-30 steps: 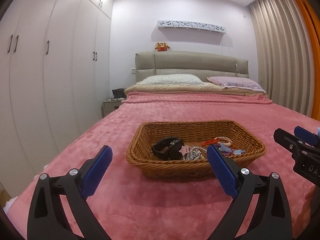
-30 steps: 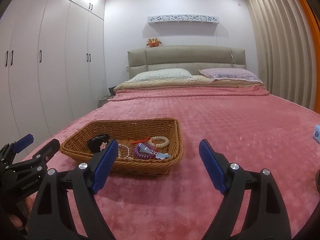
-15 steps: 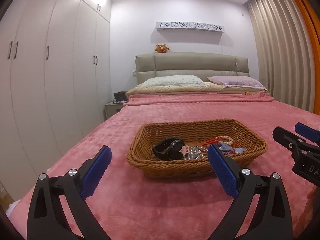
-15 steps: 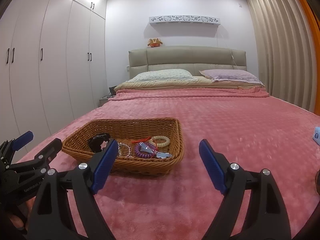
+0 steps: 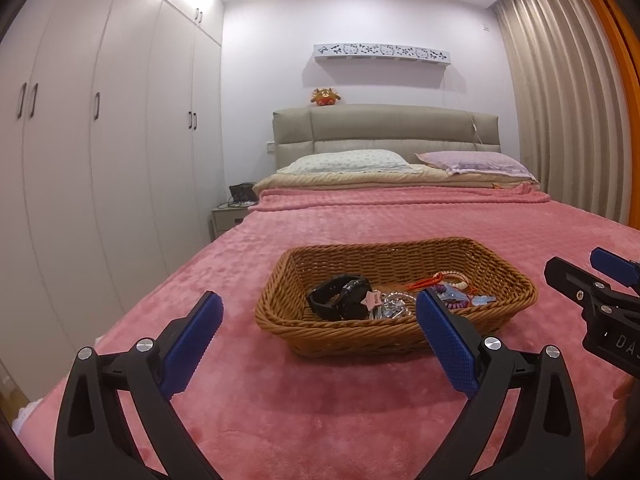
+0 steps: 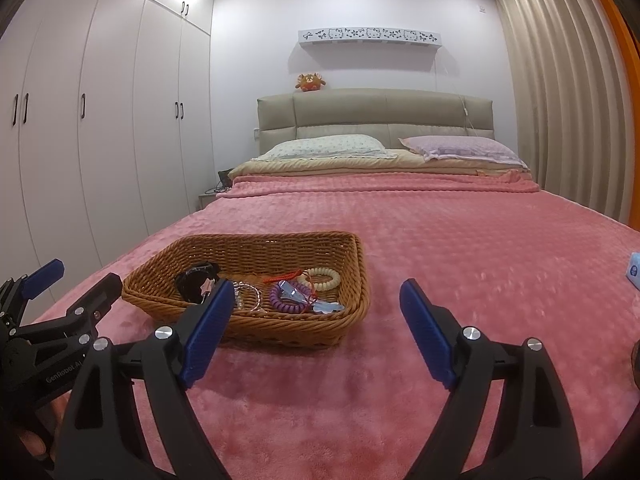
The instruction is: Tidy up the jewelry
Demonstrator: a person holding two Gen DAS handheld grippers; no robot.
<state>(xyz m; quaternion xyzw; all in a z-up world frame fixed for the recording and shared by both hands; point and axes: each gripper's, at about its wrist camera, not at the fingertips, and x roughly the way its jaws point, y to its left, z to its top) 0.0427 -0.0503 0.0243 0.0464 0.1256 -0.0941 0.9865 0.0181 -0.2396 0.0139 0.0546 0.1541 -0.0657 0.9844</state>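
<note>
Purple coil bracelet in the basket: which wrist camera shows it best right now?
The right wrist view. There the purple coil bracelet lies in plain sight on the wicker basket floor, its loops clear. In the left wrist view, the left gripper's blue finger pad hides most of it; only a sliver shows.

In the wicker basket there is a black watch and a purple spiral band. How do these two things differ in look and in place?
The black watch is dark, with a wide strap; the purple spiral band is a thin coiled cord. The black watch lies at the basket's left end in the right wrist view, with a pink star tag against it; the purple spiral band lies nearer the middle, tangled with other small pieces. Both rest inside the basket, and no gripper touches them.
</note>
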